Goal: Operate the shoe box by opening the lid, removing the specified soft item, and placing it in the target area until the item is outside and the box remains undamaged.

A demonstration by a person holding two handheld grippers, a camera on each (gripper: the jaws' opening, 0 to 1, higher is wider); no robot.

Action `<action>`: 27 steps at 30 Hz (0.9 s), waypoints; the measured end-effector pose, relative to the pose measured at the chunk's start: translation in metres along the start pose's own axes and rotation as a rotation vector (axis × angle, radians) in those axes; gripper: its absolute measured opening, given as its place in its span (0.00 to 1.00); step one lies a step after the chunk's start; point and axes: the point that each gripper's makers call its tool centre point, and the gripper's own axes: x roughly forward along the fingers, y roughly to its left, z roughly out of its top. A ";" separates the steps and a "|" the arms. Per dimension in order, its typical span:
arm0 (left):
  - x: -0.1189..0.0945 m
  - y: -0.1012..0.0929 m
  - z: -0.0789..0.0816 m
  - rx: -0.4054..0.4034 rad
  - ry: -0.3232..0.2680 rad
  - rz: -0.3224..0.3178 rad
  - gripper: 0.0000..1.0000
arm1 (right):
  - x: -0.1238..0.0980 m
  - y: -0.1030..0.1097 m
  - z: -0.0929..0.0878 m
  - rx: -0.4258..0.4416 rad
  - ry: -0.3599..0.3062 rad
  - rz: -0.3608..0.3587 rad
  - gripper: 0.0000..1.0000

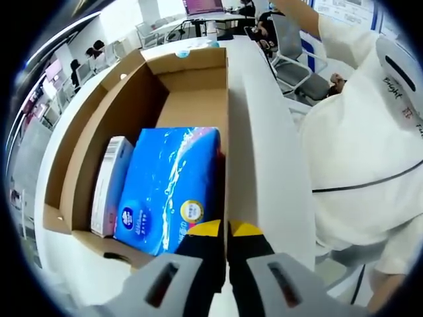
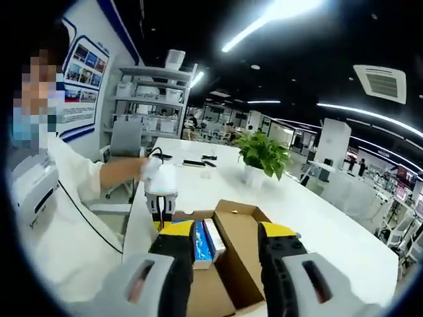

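L tool point(image 1: 225, 231) pinches shoe box point(image 1: 132, 99) wall beside blue tissue pack point(image 1: 170, 188); R tool point(image 2: 228, 234) wide open, empty, above bench point(image 2: 317, 224).

Bright overhead strip lights; perhaps slightly soft.

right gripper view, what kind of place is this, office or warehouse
Most likely an open-plan office or lab. Long white tables, one carrying a potted plant, storage shelves against the wall, ceiling strip lights, and a poster board all suggest that.
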 end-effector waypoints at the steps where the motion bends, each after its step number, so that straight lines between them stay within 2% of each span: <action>1: 0.000 0.000 0.000 0.000 0.000 0.000 0.01 | 0.002 -0.001 -0.003 -0.035 0.021 -0.002 0.31; 2: 0.000 0.000 0.000 0.000 0.000 0.001 0.01 | 0.004 -0.003 -0.006 -0.058 0.043 -0.011 0.25; 4: 0.000 0.002 0.000 0.000 0.001 0.002 0.01 | 0.009 -0.003 -0.011 -0.057 0.080 -0.017 0.25; 7: 0.000 0.005 -0.001 0.001 0.000 0.002 0.01 | 0.014 -0.002 -0.009 -0.052 0.082 -0.004 0.21; 12: 0.000 0.006 -0.001 0.005 0.001 0.001 0.01 | 0.025 0.010 -0.006 -0.058 0.097 0.042 0.26; 14: -0.001 0.007 -0.001 0.012 0.001 0.001 0.01 | 0.032 0.011 -0.015 -0.055 0.144 0.035 0.30; 18: 0.000 0.009 -0.001 0.014 -0.001 0.005 0.01 | 0.046 0.017 -0.025 -0.033 0.139 0.061 0.31; 22: -0.001 0.010 -0.001 0.008 0.002 0.000 0.01 | 0.064 0.032 -0.052 -0.079 0.233 0.112 0.35; 27: -0.001 0.007 -0.001 0.012 -0.001 0.007 0.01 | 0.084 0.047 -0.059 -0.094 0.257 0.174 0.39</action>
